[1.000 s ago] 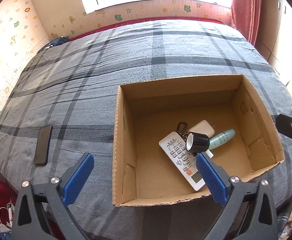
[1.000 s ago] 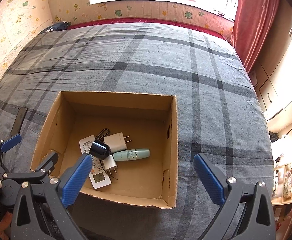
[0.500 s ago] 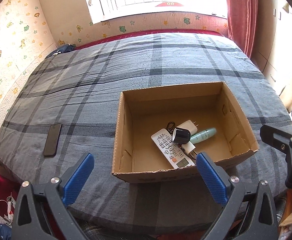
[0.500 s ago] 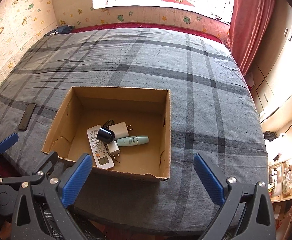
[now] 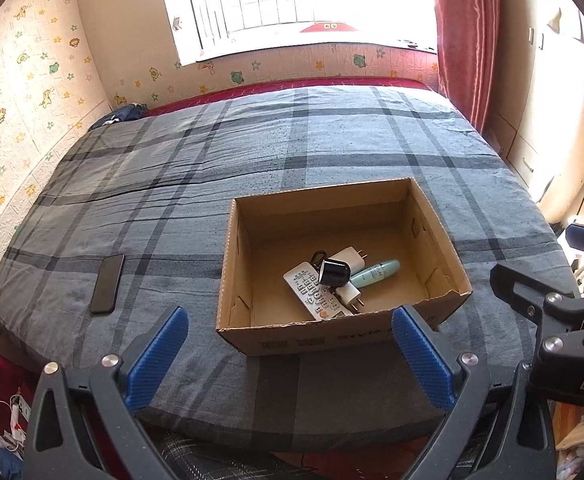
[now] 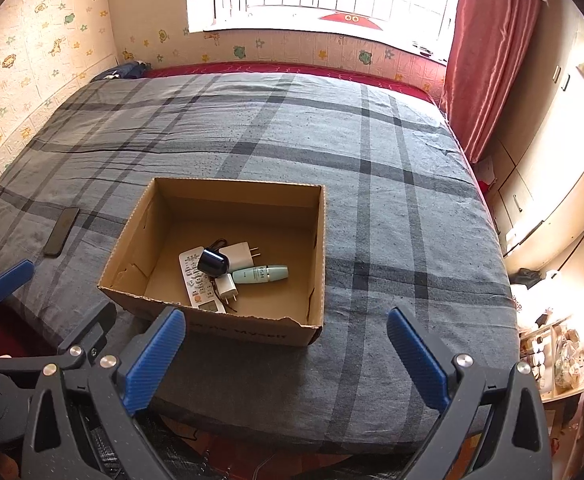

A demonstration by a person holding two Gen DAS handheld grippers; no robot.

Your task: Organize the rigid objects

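Observation:
An open cardboard box (image 5: 440, 240) (image 6: 320, 248) sits on the grey plaid bed. Inside lie a white remote (image 5: 312, 292) (image 6: 194, 284), a black cap-shaped item (image 5: 334, 273) (image 6: 212, 262), two white chargers (image 5: 350, 258) (image 6: 242, 252), and a mint tube (image 5: 376, 274) (image 6: 260, 274). A black phone (image 5: 108, 283) (image 6: 62, 231) lies flat on the bed left of the box. My left gripper (image 5: 290, 356) is open and empty, held back off the bed's near edge. My right gripper (image 6: 286, 354) is open and empty, likewise back from the box.
The bed (image 5: 252, 152) fills most of both views. Wallpapered walls bound it at left and back, with a window (image 5: 292, 0) and a red curtain (image 6: 488, 40) at right. Cupboards (image 6: 540, 184) stand right of the bed. Cluttered shelves (image 6: 560, 352) are at lower right.
Both grippers have pulled back and up from the box, so it looks smaller and more of the room shows. Both stay open and empty. The objects have not moved.

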